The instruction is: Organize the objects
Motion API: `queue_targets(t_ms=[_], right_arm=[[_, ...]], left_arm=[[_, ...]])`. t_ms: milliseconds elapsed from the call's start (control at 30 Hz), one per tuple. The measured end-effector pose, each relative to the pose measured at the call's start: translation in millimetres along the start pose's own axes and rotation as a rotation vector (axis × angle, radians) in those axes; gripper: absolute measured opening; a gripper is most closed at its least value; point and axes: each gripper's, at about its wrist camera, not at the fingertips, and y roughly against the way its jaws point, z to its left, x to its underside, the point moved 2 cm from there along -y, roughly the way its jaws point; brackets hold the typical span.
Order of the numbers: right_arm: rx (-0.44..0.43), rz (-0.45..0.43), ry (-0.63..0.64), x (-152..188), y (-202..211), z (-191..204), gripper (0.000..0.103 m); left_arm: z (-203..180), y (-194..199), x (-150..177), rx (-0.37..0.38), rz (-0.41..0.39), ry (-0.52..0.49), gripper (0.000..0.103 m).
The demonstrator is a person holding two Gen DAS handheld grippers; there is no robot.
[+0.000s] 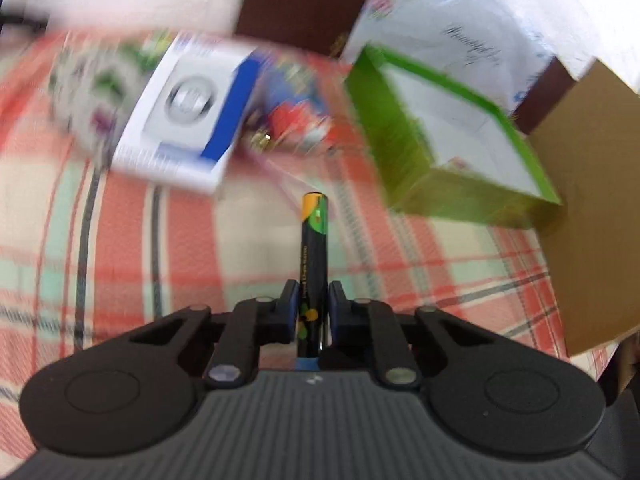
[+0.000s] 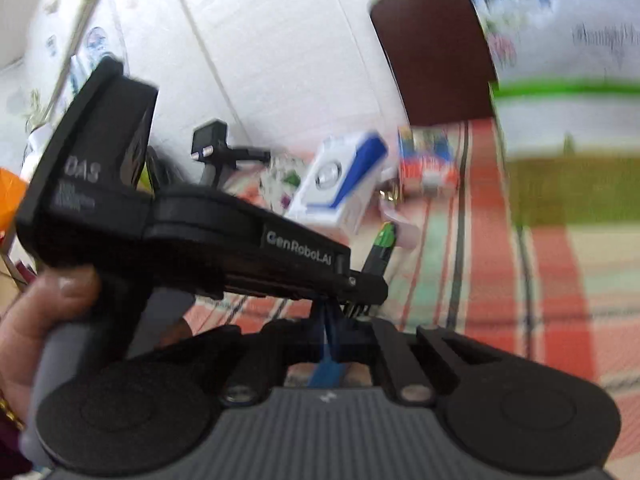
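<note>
A black marker [image 1: 313, 276] with an orange-and-green tip is clamped between the fingers of the left gripper [image 1: 313, 312], carried above a desk [image 1: 120, 240] draped in a red, green and cream plaid cloth, its tip pointing toward the far side. Both views are streaked with motion blur, so fine detail is lost. The step in hand appears to be the carrying of the marker toward a container: a green-walled box [image 1: 444, 140] with a white interior stands toward the far right corner of the desk, beside a brown cardboard panel [image 1: 592, 208] along the right edge. What the box holds cannot be made out; the visible part of its white floor looks bare. To the far left of it lie a white-and-blue carton [image 1: 188, 108] showing a round device, a floral-printed item [image 1: 92, 88] and a red-and-blue package [image 1: 296, 108], all apart from the box and not yet put away. The right wrist view looks across the left gripper's black body, gripped by a hand [image 2: 36, 332]; the right gripper [image 2: 332, 332] has its fingers drawn together, with only a blue strip showing between them and nothing held. The next move likely calls for swinging the marker rightward over the green rim, lowering it inside, then parting the fingers; a release too early could send it rolling across the cloth.
</note>
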Motion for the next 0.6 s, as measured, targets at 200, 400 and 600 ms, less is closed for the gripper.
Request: queue_targets(t_ms=[200, 400, 600], right_arm=[[0.041, -0.041, -0.013, -6, 9, -15, 0.004], [0.13, -0.122, -0.035, -11, 28, -39, 0.008], [0.207, -0.191, -0.007, -18, 36, -62, 0.048]], left_arm=[[-34, 4, -28, 0.014, -0.046, -0.079, 0.017], [-50, -12, -43, 0.029, -0.04, -0.068, 0.017], [-71, -9, -49, 0.081, -0.032, -0.087, 0.017]])
